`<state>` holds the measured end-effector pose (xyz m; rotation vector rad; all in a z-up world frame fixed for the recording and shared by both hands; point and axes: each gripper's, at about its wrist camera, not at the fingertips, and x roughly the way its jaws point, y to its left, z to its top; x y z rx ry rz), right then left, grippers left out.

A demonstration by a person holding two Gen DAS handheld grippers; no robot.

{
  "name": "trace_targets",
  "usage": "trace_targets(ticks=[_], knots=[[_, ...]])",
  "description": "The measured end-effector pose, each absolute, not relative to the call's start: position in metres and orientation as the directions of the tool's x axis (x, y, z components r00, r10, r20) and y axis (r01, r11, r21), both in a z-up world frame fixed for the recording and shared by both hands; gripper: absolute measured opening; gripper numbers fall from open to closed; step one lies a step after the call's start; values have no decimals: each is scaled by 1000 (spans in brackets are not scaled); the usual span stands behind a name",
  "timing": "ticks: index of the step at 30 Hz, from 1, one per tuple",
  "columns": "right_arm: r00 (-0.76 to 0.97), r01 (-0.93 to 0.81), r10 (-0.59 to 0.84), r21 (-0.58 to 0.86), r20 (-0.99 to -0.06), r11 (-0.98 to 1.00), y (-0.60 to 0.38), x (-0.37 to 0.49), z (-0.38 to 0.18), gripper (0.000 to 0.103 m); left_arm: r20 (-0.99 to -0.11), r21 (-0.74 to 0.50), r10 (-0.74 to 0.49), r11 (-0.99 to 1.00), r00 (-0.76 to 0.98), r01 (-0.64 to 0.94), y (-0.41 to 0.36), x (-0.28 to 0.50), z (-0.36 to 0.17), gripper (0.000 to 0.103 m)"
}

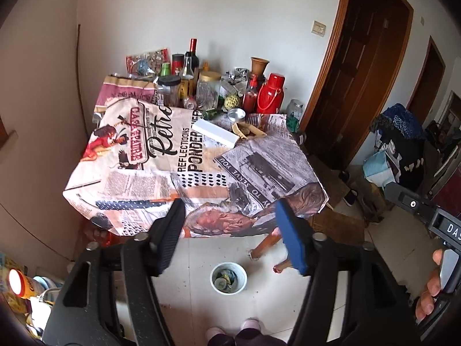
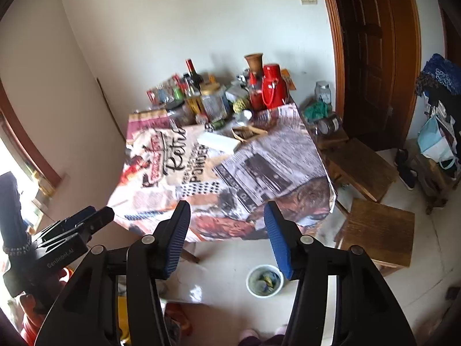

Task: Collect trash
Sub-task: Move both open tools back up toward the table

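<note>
Above the floor, short of the table: I hold both tools in the air, facing the printed tablecloth (image 1: 161, 155).
Left gripper (image 1: 230, 232): jaws spread wide, nothing between them, touching nothing — the cloth's hanging edge shows through the gap.
Right gripper (image 2: 227, 230): jaws equally wide apart, empty, touching nothing; I see it again at the right edge of the left view (image 1: 426, 216), with my fingers on its handle.
White bucket (image 1: 228, 278): stands on the tiled floor just before the table, low between the left fingers; it holds crumpled greenish and yellowish scraps — the collected trash as far as I can tell.
Same bucket, right view (image 2: 265, 280): sits just below the blue right finger pad (image 2: 278, 239).
White box (image 1: 214, 132): lies flat on the cloth, mid-table.
Tan dustpan-like scoop (image 1: 247, 131): beside the box, contents unclear.
Jars and bottles (image 1: 196, 86): crowded along the far edge, next to a red thermos (image 1: 270, 93).
Wooden stools (image 2: 374, 227): right of the table.
</note>
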<state>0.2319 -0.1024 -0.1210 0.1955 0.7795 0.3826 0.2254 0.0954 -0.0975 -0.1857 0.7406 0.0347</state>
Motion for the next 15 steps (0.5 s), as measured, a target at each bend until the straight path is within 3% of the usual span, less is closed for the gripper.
trace_targets(ticks=[4, 15], knots=[[671, -234, 344, 252, -656, 939, -100, 235, -112, 65, -673, -208, -78, 974, 736, -87, 100, 231, -92, 73], [698, -249, 341, 234, -630, 940, -116, 304, -104, 66, -658, -179, 21, 967, 752, -183, 106, 324, -91, 73]])
